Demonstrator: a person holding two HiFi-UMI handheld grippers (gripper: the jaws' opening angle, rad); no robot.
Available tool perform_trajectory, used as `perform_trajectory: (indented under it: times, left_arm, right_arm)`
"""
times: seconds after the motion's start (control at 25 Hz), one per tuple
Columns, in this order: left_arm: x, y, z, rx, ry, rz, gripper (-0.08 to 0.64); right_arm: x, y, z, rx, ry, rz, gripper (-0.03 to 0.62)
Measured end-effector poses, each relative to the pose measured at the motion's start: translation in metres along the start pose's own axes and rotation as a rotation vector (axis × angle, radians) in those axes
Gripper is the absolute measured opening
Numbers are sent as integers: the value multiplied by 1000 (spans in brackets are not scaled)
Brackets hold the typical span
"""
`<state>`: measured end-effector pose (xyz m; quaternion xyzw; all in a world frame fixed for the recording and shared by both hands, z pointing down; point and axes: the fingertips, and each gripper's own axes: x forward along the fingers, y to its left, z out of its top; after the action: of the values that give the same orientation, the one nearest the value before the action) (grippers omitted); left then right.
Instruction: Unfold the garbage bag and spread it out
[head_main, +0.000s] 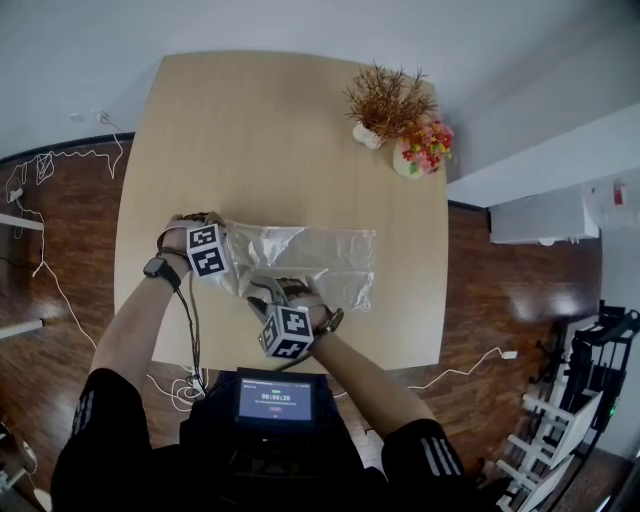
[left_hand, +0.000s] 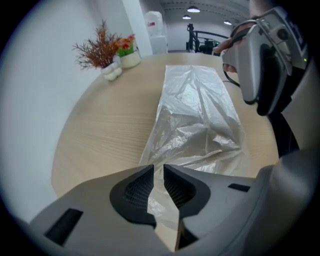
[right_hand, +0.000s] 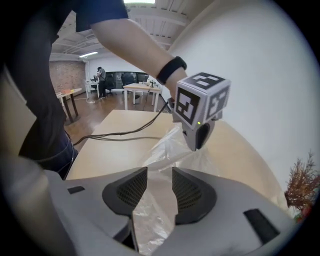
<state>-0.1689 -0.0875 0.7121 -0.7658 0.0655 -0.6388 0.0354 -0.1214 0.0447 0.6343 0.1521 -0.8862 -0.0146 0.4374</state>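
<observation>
A clear, crinkled garbage bag (head_main: 320, 255) lies in a long band across the near half of the wooden table (head_main: 250, 130). My left gripper (head_main: 232, 276) is at the bag's left end, pointing steeply down. In the left gripper view its jaws (left_hand: 158, 172) stand almost together with a fold of the film pinched between the pads, and the rest of the bag (left_hand: 195, 110) stretches away from them. My right gripper (head_main: 280, 293) hovers over the bag's near edge. Its jaws (right_hand: 160, 176) stand apart over the bag (right_hand: 165, 150), which shows through the gap, untouched by the pads.
A vase of dried brown twigs (head_main: 385, 100) and a pot of red and yellow flowers (head_main: 425, 150) stand at the table's far right corner. Cables trail over the wooden floor on both sides. A small screen (head_main: 273, 398) hangs at the person's chest.
</observation>
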Motion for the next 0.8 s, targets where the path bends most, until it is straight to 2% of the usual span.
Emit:
perform_trajectory:
  times: [0.16, 0.36, 0.4, 0.48, 0.6, 0.8]
  left_arm:
    - [-17, -5, -3, 7, 1, -17, 55]
    - [-24, -17, -12, 2, -9, -36, 57]
    - [-24, -21, -13, 2, -13, -43, 81]
    - [-21, -31, -14, 4, -16, -70, 179]
    - [-13, -46, -17, 20, -4, -115, 202]
    - [3, -59, -27, 49, 32, -142, 238]
  right_arm:
    - [-25, -31, -34, 60, 22, -60, 186]
    - [-53, -65, -96, 177, 69, -121, 184]
    - [-57, -70, -109, 204, 75, -125, 183]
    - [-64, -78, -136, 260, 92, -134, 183]
    - [-73, -87, -171, 335, 128, -142, 183]
    - [-78, -92, -217, 420, 175, -137, 183]
